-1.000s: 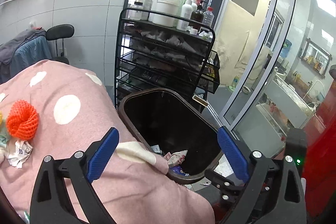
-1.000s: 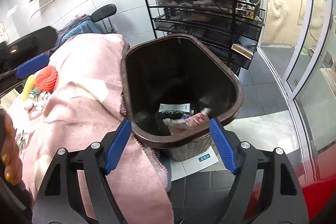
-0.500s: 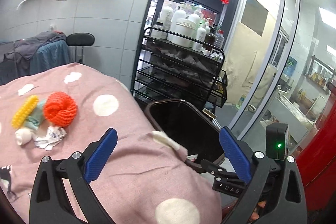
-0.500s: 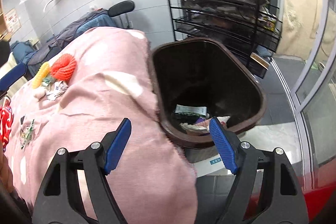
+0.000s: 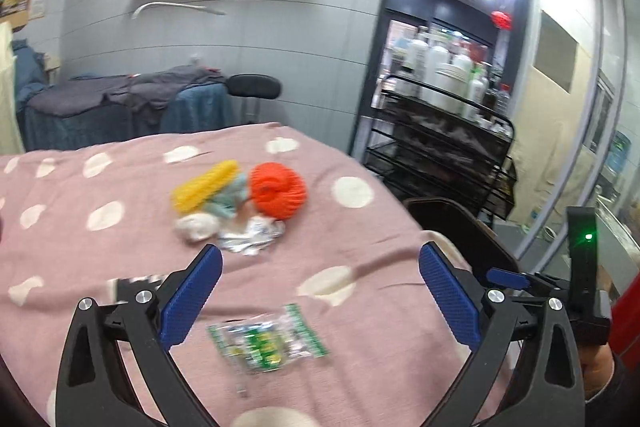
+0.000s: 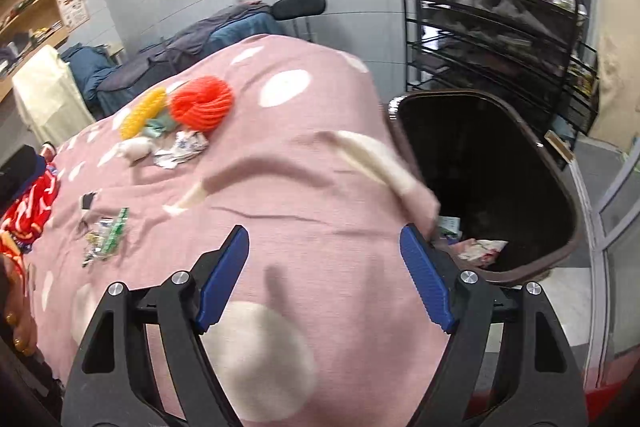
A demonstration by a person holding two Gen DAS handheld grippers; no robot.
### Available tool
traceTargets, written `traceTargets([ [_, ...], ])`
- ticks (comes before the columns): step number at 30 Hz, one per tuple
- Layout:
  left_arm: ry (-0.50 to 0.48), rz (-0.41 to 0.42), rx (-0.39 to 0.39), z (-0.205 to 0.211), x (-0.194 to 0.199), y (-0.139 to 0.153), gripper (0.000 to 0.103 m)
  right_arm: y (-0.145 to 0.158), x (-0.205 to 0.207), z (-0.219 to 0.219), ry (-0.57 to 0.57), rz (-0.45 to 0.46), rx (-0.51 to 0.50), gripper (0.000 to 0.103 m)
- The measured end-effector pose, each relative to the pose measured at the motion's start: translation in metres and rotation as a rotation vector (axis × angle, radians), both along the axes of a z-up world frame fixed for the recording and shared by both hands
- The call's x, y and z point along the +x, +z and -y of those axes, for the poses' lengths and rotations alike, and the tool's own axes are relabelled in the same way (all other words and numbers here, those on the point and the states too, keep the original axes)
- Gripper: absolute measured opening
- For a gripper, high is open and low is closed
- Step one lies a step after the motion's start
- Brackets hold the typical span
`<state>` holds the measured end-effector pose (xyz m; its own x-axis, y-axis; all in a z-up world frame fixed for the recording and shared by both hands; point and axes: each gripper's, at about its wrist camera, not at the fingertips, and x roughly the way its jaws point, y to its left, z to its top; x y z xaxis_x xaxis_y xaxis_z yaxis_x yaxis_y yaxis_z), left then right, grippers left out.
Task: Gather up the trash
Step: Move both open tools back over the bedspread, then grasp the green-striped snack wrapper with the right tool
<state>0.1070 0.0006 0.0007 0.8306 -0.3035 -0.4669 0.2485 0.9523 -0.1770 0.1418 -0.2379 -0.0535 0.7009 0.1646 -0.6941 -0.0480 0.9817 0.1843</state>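
Left gripper (image 5: 320, 279): jaws wide apart, nothing between them, above the pink polka-dot blanket (image 5: 100, 259) that covers the bench. Just ahead of its jaws, lower centre of the left wrist view, lies a clear wrapper with green print (image 5: 266, 341), blurred. Further up, centre of the frame, a cluster of trash: an orange foam net (image 5: 278, 190), a yellow foam net (image 5: 204, 187) touching a pale green scrap (image 5: 230, 201), a white crumpled wad (image 5: 197, 227), and a crumpled silver-white wrapper (image 5: 252, 235) just below the orange net.

Right gripper (image 6: 324, 271): jaws also wide, empty, over the blanket's near edge. In the right wrist view the same cluster sits upper left; the green-print wrapper lies at mid-left. A red printed packet (image 6: 28, 207) shows at the far left edge.

The dark brown bin (image 6: 560, 187) stands right of the bench, its rim touching the hanging blanket edge. Inside, at the bottom, a few discarded wrappers (image 6: 482, 249) are visible. Behind the bin stands a black wire rack (image 6: 492, 39) with white bottles on top.
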Motion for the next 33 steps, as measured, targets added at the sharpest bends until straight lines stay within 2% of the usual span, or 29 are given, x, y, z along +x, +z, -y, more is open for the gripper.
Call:
traceTargets([
  [6,0.133,-0.036,0.015,-0.060,-0.002,-0.015,0.098,0.003,0.007,-0.048,0.128,-0.015,0.038,0.078],
  [9,0.200,-0.056,0.023,-0.087,-0.005,-0.024,0.098,0.004,0.011,-0.077,0.192,-0.023,0.023,0.078],
  [15,0.252,-0.088,0.004,-0.118,-0.009,-0.034,0.097,0.005,0.018,-0.125,0.311,-0.049,0.043,0.078],
  [19,0.267,-0.098,0.022,-0.126,-0.010,-0.039,0.097,-0.001,0.022,-0.153,0.378,-0.089,0.043,0.076],
  [21,0.263,-0.104,0.015,-0.128,-0.009,-0.041,0.097,-0.008,0.025,-0.164,0.396,-0.119,0.035,0.065],
  [24,0.251,-0.120,-0.006,-0.132,-0.004,-0.045,0.097,-0.018,0.028,-0.180,0.436,-0.172,0.042,0.057],
  [25,0.245,-0.126,-0.009,-0.133,-0.002,-0.046,0.097,-0.020,0.028,-0.184,0.438,-0.173,0.029,0.055],
  [27,0.232,-0.133,-0.011,-0.133,0.001,-0.048,0.097,-0.021,0.027,-0.189,0.425,-0.150,-0.025,0.037],
  [28,0.223,-0.142,-0.008,-0.134,0.004,-0.049,0.097,-0.021,0.028,-0.189,0.425,-0.148,-0.027,0.035],
  [30,0.205,-0.155,-0.008,-0.133,0.011,-0.050,0.097,-0.021,0.029,-0.187,0.420,-0.147,-0.020,0.022],
  [33,0.172,-0.162,-0.033,-0.132,0.024,-0.048,0.097,-0.017,0.028,-0.181,0.428,-0.133,0.014,0.016],
])
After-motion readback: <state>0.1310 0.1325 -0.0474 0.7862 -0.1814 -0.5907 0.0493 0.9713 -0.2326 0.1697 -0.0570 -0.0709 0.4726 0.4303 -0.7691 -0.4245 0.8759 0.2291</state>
